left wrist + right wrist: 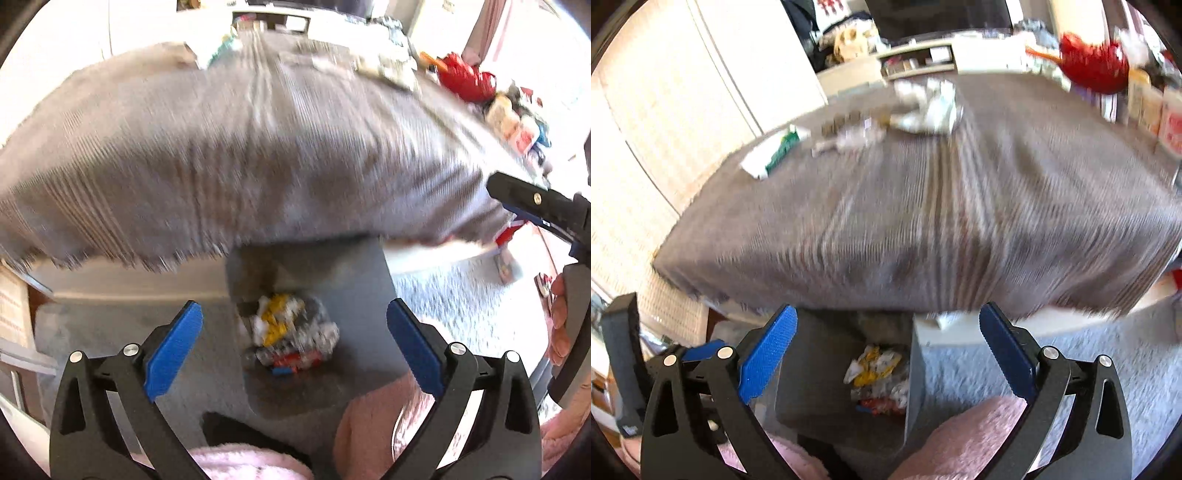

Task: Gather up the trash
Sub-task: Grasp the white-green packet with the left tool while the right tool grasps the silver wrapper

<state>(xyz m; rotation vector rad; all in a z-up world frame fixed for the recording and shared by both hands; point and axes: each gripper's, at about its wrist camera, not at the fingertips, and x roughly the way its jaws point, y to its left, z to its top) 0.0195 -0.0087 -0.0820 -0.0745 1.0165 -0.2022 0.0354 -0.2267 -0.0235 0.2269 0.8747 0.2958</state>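
Both views are smeared by motion blur. The left tongs stand spread wide with nothing between the blue pads, and the right tongs are spread just as wide and empty.

Below both, on the carpet, stands a grey bin, pushed against the near edge of the tabletop, which is covered with a grey striped cloth. Inside the bin lies a heap of trash: yellow, white, red and blue wrappers, too blurred to tell apart.

More trash waits on the far side of the tabletop: a white and green packet at the far left, a clear crumpled wrapper beside it, and crumpled white paper further right. A red pot and some jars stand at the far right. Pink fleece shows at the near edge.
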